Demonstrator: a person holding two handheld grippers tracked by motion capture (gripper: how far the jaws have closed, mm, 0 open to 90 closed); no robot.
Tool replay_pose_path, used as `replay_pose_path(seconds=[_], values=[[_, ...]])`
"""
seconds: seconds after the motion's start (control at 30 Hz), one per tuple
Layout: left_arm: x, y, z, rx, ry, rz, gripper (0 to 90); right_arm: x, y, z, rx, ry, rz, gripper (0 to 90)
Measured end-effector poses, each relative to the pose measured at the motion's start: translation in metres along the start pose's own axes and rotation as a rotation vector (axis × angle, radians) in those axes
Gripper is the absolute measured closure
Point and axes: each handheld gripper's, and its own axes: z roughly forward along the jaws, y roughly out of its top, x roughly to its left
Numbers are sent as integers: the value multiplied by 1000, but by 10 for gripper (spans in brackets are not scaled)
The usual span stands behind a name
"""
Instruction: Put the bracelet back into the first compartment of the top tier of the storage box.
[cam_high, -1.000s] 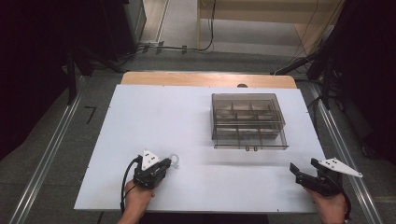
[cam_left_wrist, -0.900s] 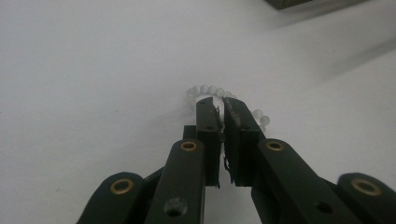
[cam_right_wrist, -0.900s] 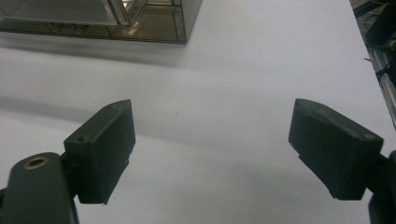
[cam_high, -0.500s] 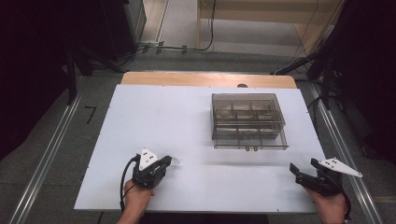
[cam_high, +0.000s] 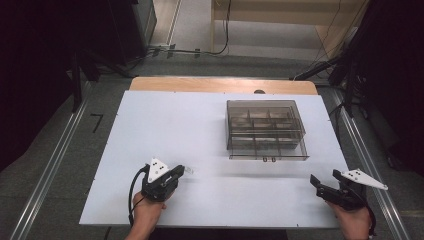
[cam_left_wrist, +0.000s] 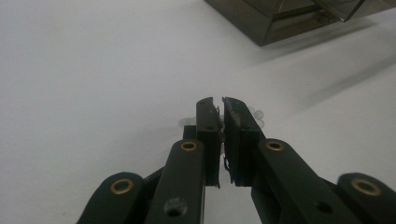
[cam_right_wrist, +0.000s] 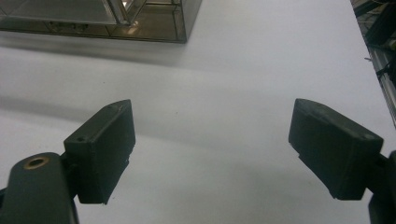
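High view: my left gripper (cam_high: 176, 173) sits near the front-left of the white table (cam_high: 165, 125), jaws together on a small clear piece (cam_high: 188, 170) that pokes out past the tips toward the smoky box (cam_high: 265, 129), which stands well apart at right-centre. My right gripper (cam_high: 320, 184) rests at the front-right edge.

Left gripper view: my jaws are nearly shut, a thin slit left, with clear beads (cam_left_wrist: 256, 116) bulging out either side of the tips. Long axis looks crosswise to the jaws; which end leads, I cannot tell. Risk as I judge it: the hold is at the very tips, so a tilt or jolt could let the piece slip.

Right gripper view: jaws wide apart, nothing between, box corner (cam_right_wrist: 154, 25) ahead
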Motion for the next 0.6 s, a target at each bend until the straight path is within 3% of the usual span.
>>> replay_pose_path(seconds=[0.6], values=[[-6, 7, 0, -39, -18, -4, 857, 0, 0, 0, 0, 2, -2, 135]])
